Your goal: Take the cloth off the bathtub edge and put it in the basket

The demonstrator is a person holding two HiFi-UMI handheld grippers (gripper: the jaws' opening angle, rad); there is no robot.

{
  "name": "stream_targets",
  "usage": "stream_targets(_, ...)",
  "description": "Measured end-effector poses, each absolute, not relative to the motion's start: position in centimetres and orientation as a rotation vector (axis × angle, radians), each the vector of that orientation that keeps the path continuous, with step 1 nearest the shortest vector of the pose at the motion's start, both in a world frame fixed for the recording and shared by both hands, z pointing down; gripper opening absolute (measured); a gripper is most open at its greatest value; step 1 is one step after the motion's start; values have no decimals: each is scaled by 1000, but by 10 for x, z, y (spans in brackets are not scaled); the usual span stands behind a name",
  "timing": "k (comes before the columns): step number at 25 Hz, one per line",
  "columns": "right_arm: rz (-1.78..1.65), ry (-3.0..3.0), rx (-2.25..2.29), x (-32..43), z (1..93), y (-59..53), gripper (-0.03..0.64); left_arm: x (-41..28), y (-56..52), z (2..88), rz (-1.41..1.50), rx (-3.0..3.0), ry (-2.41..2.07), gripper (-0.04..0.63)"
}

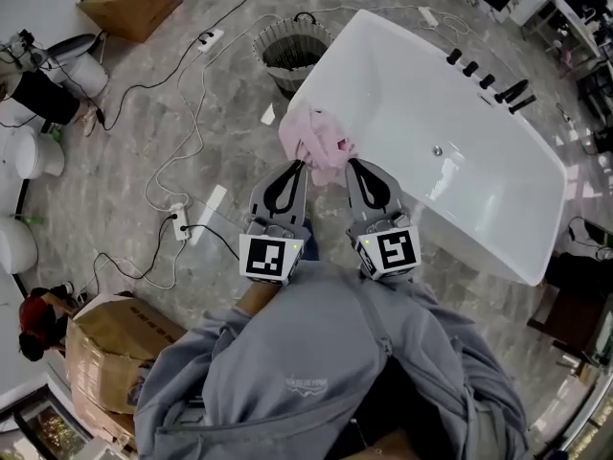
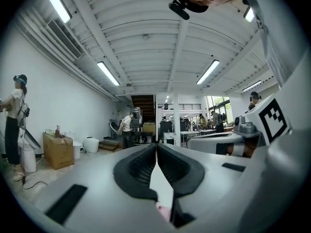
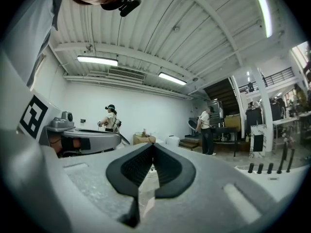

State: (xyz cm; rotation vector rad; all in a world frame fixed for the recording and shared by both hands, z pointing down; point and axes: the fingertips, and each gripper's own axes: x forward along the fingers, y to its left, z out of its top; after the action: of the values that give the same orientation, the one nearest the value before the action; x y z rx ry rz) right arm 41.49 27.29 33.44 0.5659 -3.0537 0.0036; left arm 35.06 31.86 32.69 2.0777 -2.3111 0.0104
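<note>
A pink cloth (image 1: 319, 139) hangs bunched over the near-left corner of the white bathtub (image 1: 498, 209), at the tips of both grippers. My left gripper (image 1: 303, 159) is shut, gripping the cloth's left side; a scrap of pink (image 2: 164, 210) shows beneath its closed pads in the left gripper view. My right gripper (image 1: 350, 162) is shut too, gripping the cloth's right side. In the right gripper view its black pads (image 3: 166, 165) meet at the tip. The dark woven basket (image 1: 292, 54) stands on the floor beyond the cloth, by the tub's far-left corner.
Black taps (image 1: 488, 80) line the tub's far rim. White cables and power strips (image 1: 179, 220) trail over the grey floor at left. Cardboard boxes (image 1: 113, 351) sit near left and far left (image 1: 132, 0). White fixtures (image 1: 29, 151) stand along the left edge.
</note>
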Motion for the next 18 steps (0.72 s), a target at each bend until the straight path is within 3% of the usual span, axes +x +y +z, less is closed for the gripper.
stream_targets(7, 12, -3003, 649, 344, 340, 206, 3, 279, 251, 335, 52, 2145, -2227, 15)
stream_targets(18, 50, -2916, 696, 291, 364, 156, 3, 226, 193, 357, 46, 2182, -2123, 15)
